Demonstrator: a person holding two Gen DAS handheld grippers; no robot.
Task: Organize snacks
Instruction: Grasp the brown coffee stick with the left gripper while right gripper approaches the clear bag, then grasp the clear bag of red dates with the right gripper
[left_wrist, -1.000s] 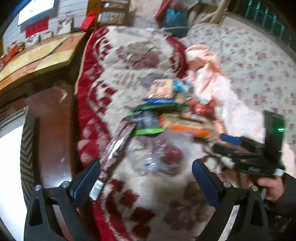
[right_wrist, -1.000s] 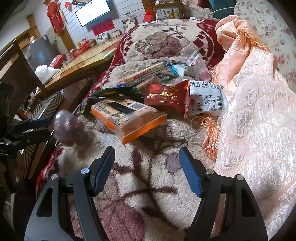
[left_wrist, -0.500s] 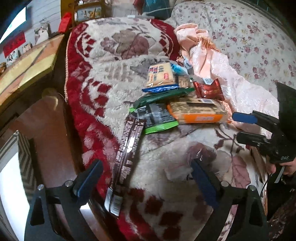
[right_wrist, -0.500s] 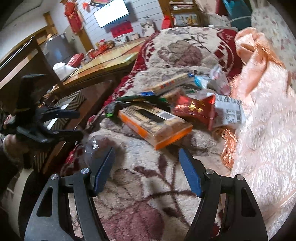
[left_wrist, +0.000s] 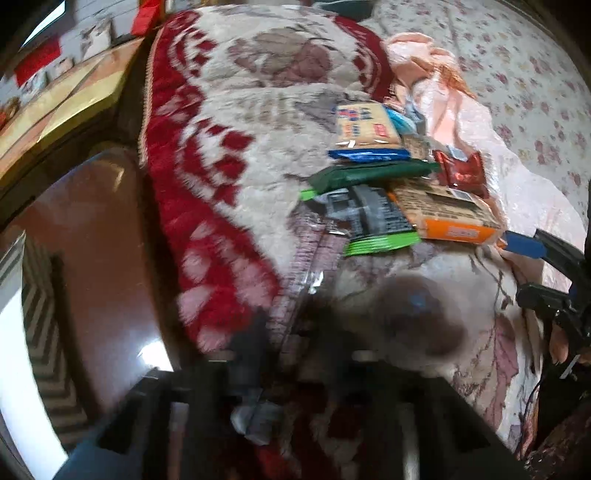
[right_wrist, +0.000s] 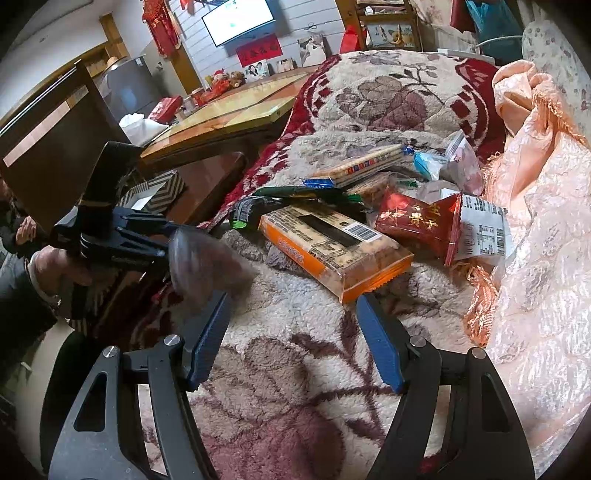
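- Fingers first: the left gripper (right_wrist: 168, 242) has its dark prongs drawn close together against a clear plastic bag of dark reddish sweets (right_wrist: 207, 262), where a second ago they stood wide apart; the left wrist view is too blurred to say whether the bag is truly pinched.
- That bag, which lay loose on the blanket half a second back, now looks lifted at the blanket's near left edge, so the first snack seems to be on its way out of the spread.
- Right gripper (right_wrist: 293, 332) hangs with its blue pads (right_wrist: 378, 345) wide apart and nothing between them, just short of the orange-edged clear pack of biscuits (right_wrist: 336, 254).
- Behind that pack the pile sits unchanged: a red foil pouch with gold lettering (right_wrist: 417, 221), a dark green wrapper (right_wrist: 299, 194) and a long yellow cracker pack (right_wrist: 364, 164).
- All of it lies on a cream fleece blanket with red border and plum flowers (right_wrist: 280, 387), beside a peach satin quilt (right_wrist: 546, 236).
- Beyond, a glossy wooden table (right_wrist: 229, 114) and a wall-hung screen (right_wrist: 238, 20).
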